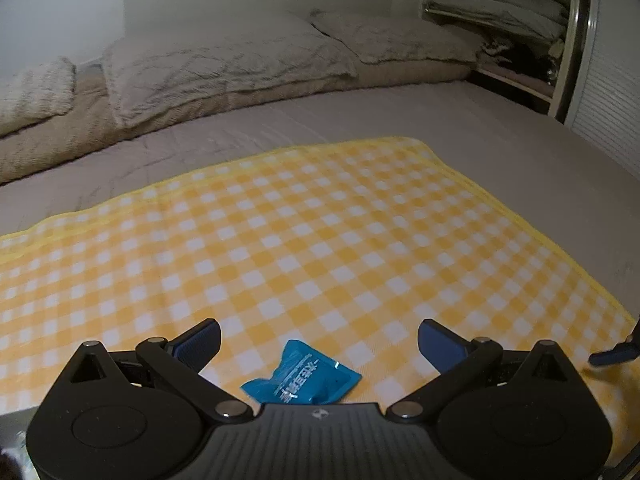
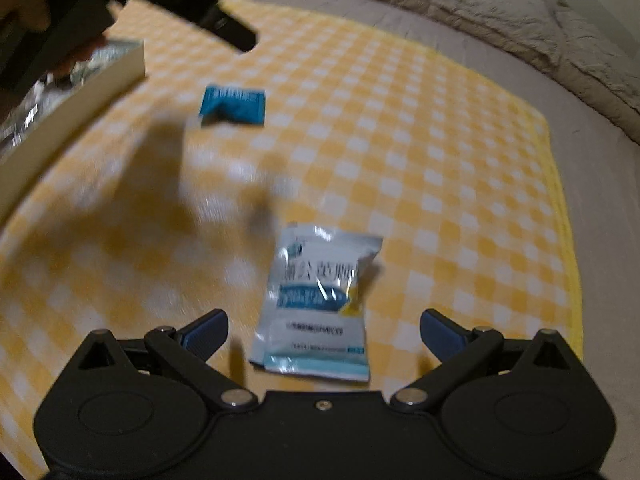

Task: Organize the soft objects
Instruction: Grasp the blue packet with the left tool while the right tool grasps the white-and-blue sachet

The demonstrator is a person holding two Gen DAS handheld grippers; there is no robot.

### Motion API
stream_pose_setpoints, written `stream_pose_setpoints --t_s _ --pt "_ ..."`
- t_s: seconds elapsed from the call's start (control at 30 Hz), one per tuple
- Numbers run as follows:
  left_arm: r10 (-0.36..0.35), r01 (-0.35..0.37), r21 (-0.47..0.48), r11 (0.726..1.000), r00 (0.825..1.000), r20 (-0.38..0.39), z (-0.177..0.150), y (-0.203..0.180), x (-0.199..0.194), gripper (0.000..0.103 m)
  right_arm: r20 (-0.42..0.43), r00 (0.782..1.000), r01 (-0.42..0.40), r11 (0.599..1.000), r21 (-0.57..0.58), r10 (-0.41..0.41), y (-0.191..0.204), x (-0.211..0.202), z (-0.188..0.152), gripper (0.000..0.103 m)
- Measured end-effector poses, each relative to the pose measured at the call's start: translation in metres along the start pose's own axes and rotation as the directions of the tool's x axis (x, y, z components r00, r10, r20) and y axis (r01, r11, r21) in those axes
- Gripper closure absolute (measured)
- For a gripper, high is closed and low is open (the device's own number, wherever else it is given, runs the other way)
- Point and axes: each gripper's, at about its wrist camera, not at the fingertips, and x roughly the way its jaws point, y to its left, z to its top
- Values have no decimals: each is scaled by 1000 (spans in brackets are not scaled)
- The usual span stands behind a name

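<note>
A small blue packet [image 1: 301, 376] lies on the yellow checked cloth [image 1: 320, 232], just below and between the fingers of my open, empty left gripper [image 1: 319, 342]. The same packet shows at the upper left of the right wrist view [image 2: 233, 106]. A white and blue packet [image 2: 320, 304] lies on the cloth [image 2: 440, 160] between the fingers of my open, empty right gripper [image 2: 324, 330]. The left gripper appears as a dark shape [image 2: 188, 4] at the top left of the right wrist view.
The cloth lies on a grey bed [image 1: 500, 128] with pillows [image 1: 224, 64] at the head. A box [image 2: 76, 88] holding silvery packets stands at the cloth's left edge. An open cupboard [image 1: 500, 12] with folded bedding is at the far right.
</note>
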Motion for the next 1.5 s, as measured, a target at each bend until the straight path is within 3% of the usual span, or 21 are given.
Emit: stream_pose_setpoints --t_s 0.13,0.3,0.43,0.6,0.8,0.97,1.07,1.33,1.43,1.5 --pt "-31 31 25 999 999 -7 -3 2 15 0 -41 998 38 999 1 -38 -13 9 -7 0" --pt "-71 71 10 997 997 -14 -9 8 30 0 -71 993 104 989 108 -96 -47 13 -11 0" --pt "-57 57 -11 998 998 -31 -10 12 50 0 -80 988 148 969 199 -134 -73 10 -15 0" --pt "-96 93 -32 995 991 -94 -13 17 67 0 -9 999 49 946 320 -48 -90 0 -16 0" --pt "-195 191 -36 981 964 -181 -19 21 69 1 35 995 -102 879 466 97 -85 4 -2 0" --pt "-250 245 -51 968 937 -245 -20 22 64 3 5 986 -141 805 577 169 -77 24 13 0" --pt "-259 261 -31 965 922 -287 -19 17 60 12 -20 987 -118 802 586 160 -67 35 23 0" --pt "-206 184 -104 977 938 -278 -16 10 67 14 -90 995 15 802 597 49 -48 54 44 0" --pt "-162 141 -91 986 941 -296 -14 5 68 17 -126 992 59 831 553 13 -39 59 49 0" --pt "-115 100 -64 993 945 -307 -13 0 68 26 -157 987 99 856 508 -21 -32 62 51 0"
